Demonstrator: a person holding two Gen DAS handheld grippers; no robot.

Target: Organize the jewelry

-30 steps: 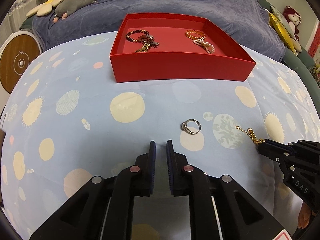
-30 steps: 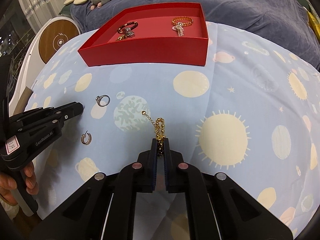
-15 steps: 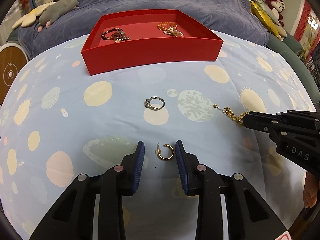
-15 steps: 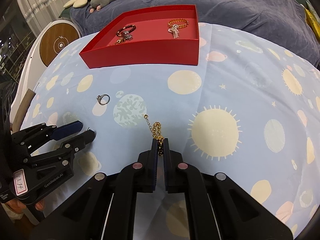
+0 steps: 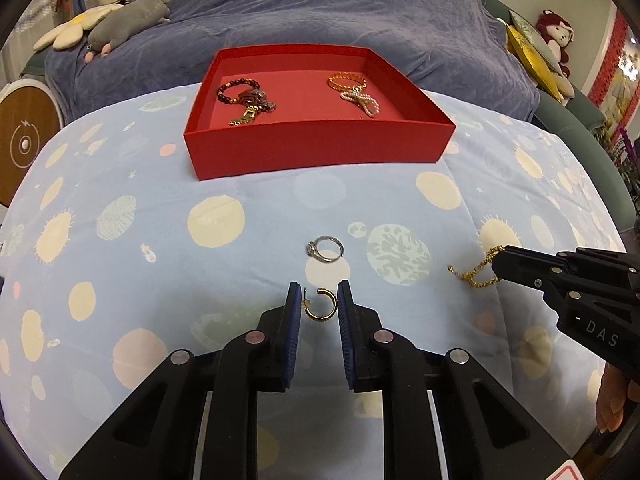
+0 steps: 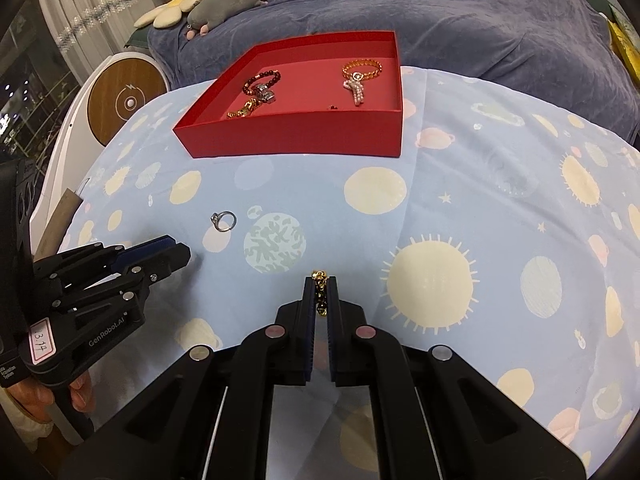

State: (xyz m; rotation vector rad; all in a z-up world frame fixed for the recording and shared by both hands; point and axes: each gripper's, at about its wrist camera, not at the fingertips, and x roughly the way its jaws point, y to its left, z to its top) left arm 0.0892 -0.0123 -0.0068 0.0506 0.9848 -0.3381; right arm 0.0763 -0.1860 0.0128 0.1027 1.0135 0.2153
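A gold hoop earring (image 5: 320, 305) lies on the space-print cloth between the blue pads of my left gripper (image 5: 319, 292). Its jaws are closing, each pad a sliver away from the hoop. A silver ring (image 5: 326, 249) rests just beyond the fingertips. My right gripper (image 6: 320, 280) is shut on a gold chain bracelet (image 6: 320, 290), whose loose end trails from the tip (image 5: 476, 274). The red box (image 5: 320, 152) stands farther back and holds a dark bead bracelet (image 5: 236, 90), a gold bangle (image 5: 346, 80) and a pearl piece (image 5: 360, 100). In the right wrist view the left gripper (image 6: 176, 250) hides the earring.
A purple blanket (image 5: 320, 12) covers the sofa behind the box, with plush toys (image 5: 128, 24) on it. A round wood-faced device (image 6: 128, 100) stands off the cloth's left edge. A person's fingers (image 6: 36, 400) hold the left gripper's handle.
The left gripper went from nearly shut above the cloth to straddling the earring, then narrowed on it. Less of the chain now shows ahead of the right fingertips.
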